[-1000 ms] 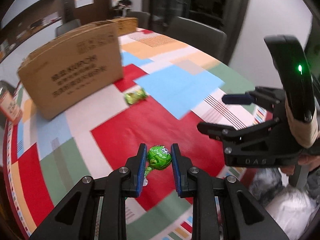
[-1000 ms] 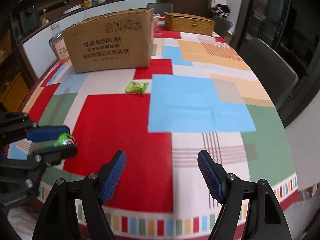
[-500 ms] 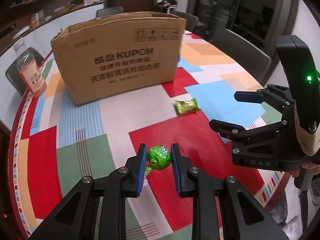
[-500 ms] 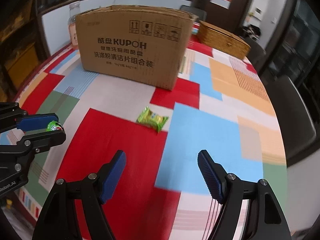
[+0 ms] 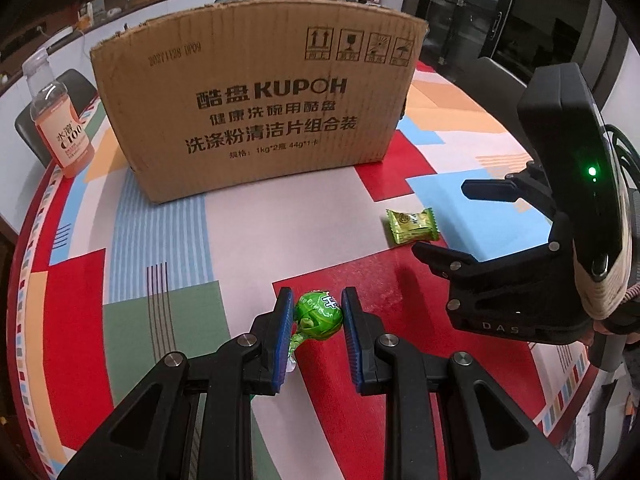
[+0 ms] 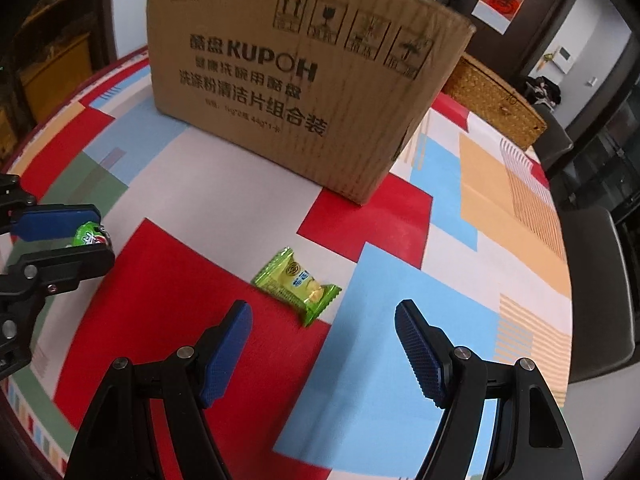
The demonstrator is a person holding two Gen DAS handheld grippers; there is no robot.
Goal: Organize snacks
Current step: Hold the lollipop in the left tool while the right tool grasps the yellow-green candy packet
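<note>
My left gripper (image 5: 316, 312) is shut on a round green wrapped candy (image 5: 319, 315) and holds it above the table; the candy also shows in the right wrist view (image 6: 90, 234). A flat green snack packet (image 6: 297, 284) lies on the patchwork tablecloth, also in the left wrist view (image 5: 412, 226). My right gripper (image 6: 324, 344) is open and empty, just short of that packet; in the left wrist view it (image 5: 456, 224) hovers right of the packet. A big brown cardboard box (image 5: 256, 108) stands behind, its inside hidden.
A bottle of orange drink (image 5: 60, 120) stands at the table's left edge beside the box. A woven basket (image 6: 496, 100) sits behind the box to the right. Dark chairs (image 6: 592, 292) ring the round table.
Both grippers have moved forward toward the box, which now looms larger. The right gripper has closed in on the flat packet. The left gripper still holds the round candy.
</note>
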